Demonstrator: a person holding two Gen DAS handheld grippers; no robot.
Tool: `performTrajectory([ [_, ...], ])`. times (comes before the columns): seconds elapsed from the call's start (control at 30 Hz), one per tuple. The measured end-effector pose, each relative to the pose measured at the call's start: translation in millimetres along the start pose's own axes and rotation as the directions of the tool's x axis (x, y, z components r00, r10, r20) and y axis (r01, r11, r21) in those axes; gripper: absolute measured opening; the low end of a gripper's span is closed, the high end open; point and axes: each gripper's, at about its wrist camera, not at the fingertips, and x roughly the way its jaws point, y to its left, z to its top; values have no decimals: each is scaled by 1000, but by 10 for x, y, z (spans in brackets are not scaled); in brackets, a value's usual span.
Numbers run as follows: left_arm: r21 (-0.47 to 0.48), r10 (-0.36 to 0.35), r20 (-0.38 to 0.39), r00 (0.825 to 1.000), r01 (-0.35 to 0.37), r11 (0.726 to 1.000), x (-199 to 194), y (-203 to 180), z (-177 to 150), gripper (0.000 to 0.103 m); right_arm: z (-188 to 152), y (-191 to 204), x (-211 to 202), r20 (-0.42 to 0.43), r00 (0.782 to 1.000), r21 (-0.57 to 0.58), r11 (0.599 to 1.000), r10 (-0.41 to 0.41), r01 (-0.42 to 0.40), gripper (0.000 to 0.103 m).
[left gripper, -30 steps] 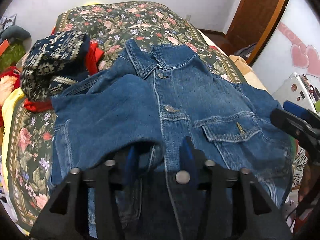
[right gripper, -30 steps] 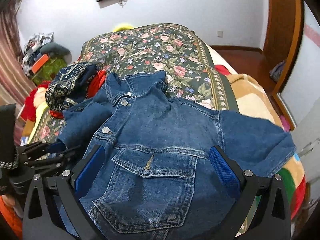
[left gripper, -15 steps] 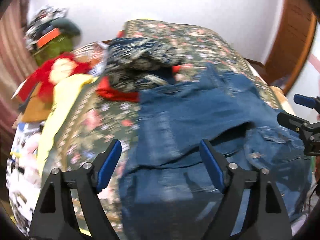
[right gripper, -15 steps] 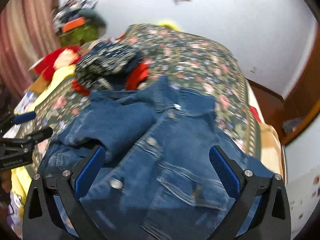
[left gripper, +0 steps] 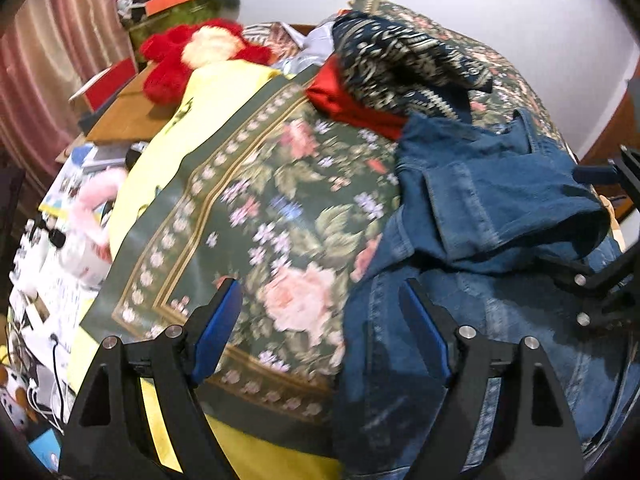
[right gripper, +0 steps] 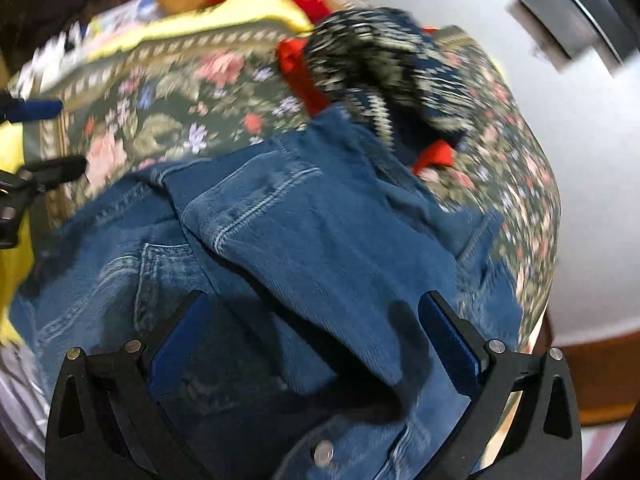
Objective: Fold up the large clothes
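A blue denim jacket (left gripper: 480, 216) lies on the floral bedspread (left gripper: 256, 208), with one sleeve folded across its front (right gripper: 312, 232). My left gripper (left gripper: 320, 316) is open and empty, hovering over the jacket's left edge and the bedspread. My right gripper (right gripper: 312, 332) is open and empty, low over the jacket's front, above the folded sleeve. The right gripper shows at the right edge of the left wrist view (left gripper: 612, 240). The left gripper shows at the left edge of the right wrist view (right gripper: 36, 140).
A navy patterned garment (left gripper: 400, 60) lies over a red cloth (left gripper: 348, 100) on the bed beyond the jacket. A yellow sheet (left gripper: 188, 128), a red plush toy (left gripper: 188, 56) and cluttered papers (left gripper: 60, 248) sit left of the bed. A white wall (left gripper: 500, 8) stands behind.
My left gripper opened, let go of the sleeve and swung left toward the bed's side. My right gripper stayed open and turned left over the jacket.
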Motion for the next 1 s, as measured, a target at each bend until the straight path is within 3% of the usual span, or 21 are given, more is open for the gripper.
performTrajectory([
  [0.2, -46, -16, -28, 999, 14, 999, 43, 159, -88, 80, 196, 76, 280, -54, 998, -46, 999, 20, -22, 98],
  [0.37, -62, -15, -41, 999, 12, 998, 79, 210, -93, 80, 242, 136, 337, -51, 997, -68, 996, 56, -60, 72],
  [0.43, -67, -17, -48, 999, 14, 998, 95, 215, -90, 80, 264, 171, 324, -38, 996, -80, 993, 83, -85, 52],
  [0.47, -71, -20, -51, 998, 16, 997, 103, 212, -86, 80, 261, 189, 293, -31, 994, -79, 991, 105, -107, 48],
  [0.53, -72, -27, -54, 998, 23, 997, 103, 197, -82, 80, 258, 181, 240, -13, 991, -67, 989, 135, -135, 25],
  [0.8, -35, -26, -40, 999, 24, 999, 25, 43, -32, 80, 312, -223, -225, 164, 977, 113, 981, 135, -155, 13],
  [1.0, 1, -19, -28, 999, 19, 1000, -34, -103, 35, 80, 80, -783, -703, 336, 940, 306, 936, 64, -173, 12],
])
